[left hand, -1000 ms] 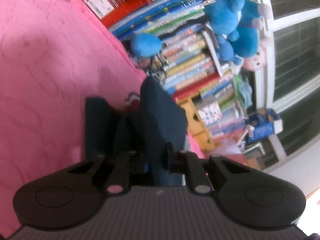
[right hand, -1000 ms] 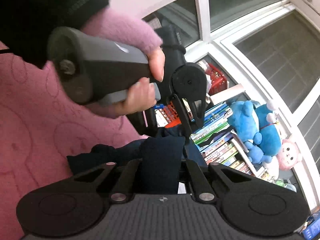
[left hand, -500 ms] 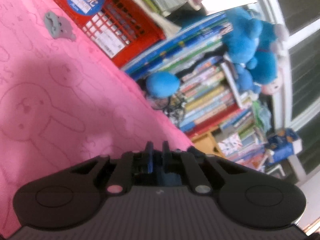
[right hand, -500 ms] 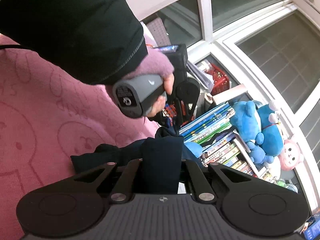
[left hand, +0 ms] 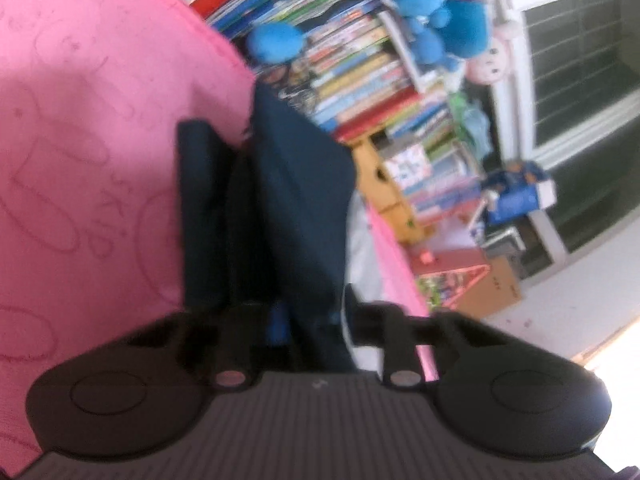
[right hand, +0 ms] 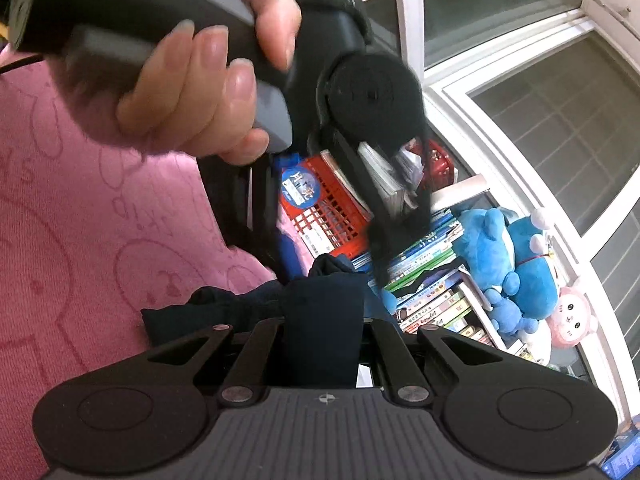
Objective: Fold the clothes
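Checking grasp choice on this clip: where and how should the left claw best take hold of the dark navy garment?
Probably the raised fold edge of the dark navy garment, approached from the near side, level with the pink blanket. That edge stands up between the opening left claw, while the right claw pins the other end.

One dark garment [right hand: 320, 320], two blue plush toys [right hand: 504, 248].

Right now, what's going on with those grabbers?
Right gripper shut on navy garment. Left gripper opening, garment between its jaws. Nothing in the way.
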{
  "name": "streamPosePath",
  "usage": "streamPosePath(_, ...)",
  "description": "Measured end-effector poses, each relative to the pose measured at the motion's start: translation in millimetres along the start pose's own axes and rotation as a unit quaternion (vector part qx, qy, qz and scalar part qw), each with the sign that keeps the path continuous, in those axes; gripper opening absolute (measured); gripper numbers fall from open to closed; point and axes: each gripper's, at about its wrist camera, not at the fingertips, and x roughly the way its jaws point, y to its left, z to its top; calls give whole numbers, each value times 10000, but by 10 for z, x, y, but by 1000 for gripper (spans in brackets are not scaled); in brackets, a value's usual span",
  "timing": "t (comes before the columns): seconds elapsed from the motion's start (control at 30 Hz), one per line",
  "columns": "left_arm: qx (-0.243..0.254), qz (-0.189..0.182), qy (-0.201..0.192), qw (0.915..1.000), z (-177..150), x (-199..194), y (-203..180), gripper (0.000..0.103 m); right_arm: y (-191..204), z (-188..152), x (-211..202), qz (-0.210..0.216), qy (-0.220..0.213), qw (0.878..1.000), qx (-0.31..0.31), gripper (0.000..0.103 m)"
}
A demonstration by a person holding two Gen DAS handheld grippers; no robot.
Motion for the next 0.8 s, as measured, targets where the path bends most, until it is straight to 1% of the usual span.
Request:
streamPosePath(0.03, -2, -6, -2, 10000, 13, 16, 9, 15, 2, 0, 6, 29, 32, 10000, -7, 9)
streamPosePath(0.17, 18, -42, -36, 10000, 74, 52, 38, 13, 14, 0, 12, 19, 62, 10000, -40, 9)
streamPosePath(0.3, -195, -151, -203, 9995, 160, 74, 136, 11, 28, -1, -4, -5, 14, 10000, -96, 9)
streamPosePath(0.43, -368, -170, -365, 9985, 268, 136, 231, 10, 52, 0, -22, 43, -28, 9998, -166, 9)
streamPosePath(0.57, -662, -156, -630, 9957, 376, 164, 363, 10, 68, -3, -50, 123, -150, 9995, -258, 9)
streamPosePath(0.73, -727, 9, -908, 9932, 442, 212, 407, 10, 73, -5, -85, 245, -287, 9988, -323, 9)
streamPosePath(0.8, -620, 232, -1067, 9921, 473, 207, 355, 12, 60, -4, -99, 250, -345, 9986, -314, 11)
